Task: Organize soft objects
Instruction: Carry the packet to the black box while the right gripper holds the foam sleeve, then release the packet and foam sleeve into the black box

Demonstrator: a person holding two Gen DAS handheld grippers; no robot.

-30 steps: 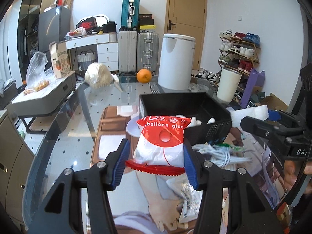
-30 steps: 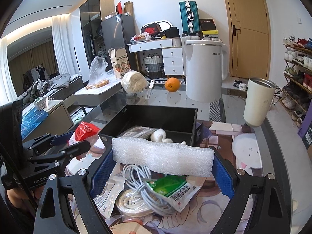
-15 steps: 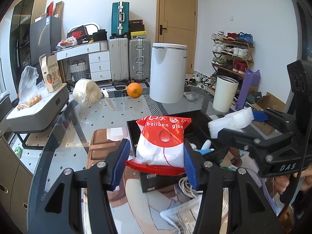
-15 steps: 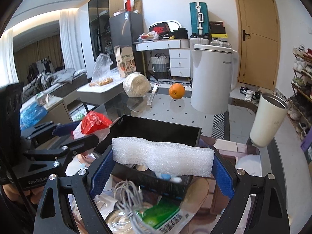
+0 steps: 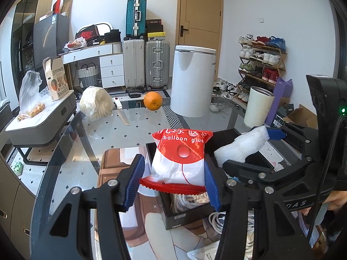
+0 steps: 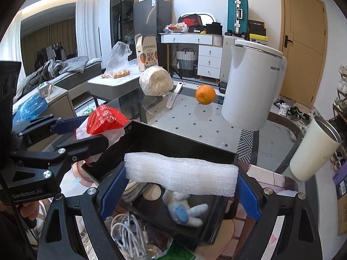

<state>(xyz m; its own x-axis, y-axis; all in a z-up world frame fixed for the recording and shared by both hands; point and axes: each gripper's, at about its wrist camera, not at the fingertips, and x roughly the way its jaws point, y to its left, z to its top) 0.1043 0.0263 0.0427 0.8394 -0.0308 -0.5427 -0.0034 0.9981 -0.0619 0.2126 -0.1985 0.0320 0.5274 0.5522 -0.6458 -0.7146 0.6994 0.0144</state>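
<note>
My left gripper [image 5: 173, 182] is shut on a red and white balloon glue packet [image 5: 180, 158] and holds it above the near left corner of a black box [image 5: 186, 216]. My right gripper [image 6: 181, 191] is shut on a white foam block [image 6: 181, 177] held crosswise over the black box [image 6: 180, 143]. A white and blue plush toy [image 6: 184, 210] lies inside the box. The left gripper with the packet [image 6: 104, 119] shows at the left of the right wrist view. The right gripper with the foam block [image 5: 240, 149] shows at the right of the left wrist view.
White cables [image 6: 128, 231] and a green packet [image 6: 180, 253] lie in front of the box. On the glass table [image 5: 130, 134] farther back are an orange [image 5: 153, 101], a white bundle [image 5: 96, 103], a knife [image 5: 121, 112] and a white cup [image 5: 258, 106].
Both grippers have risen with their loads and now hang over the box. The view looks down into the box, and the plush toy shows.
</note>
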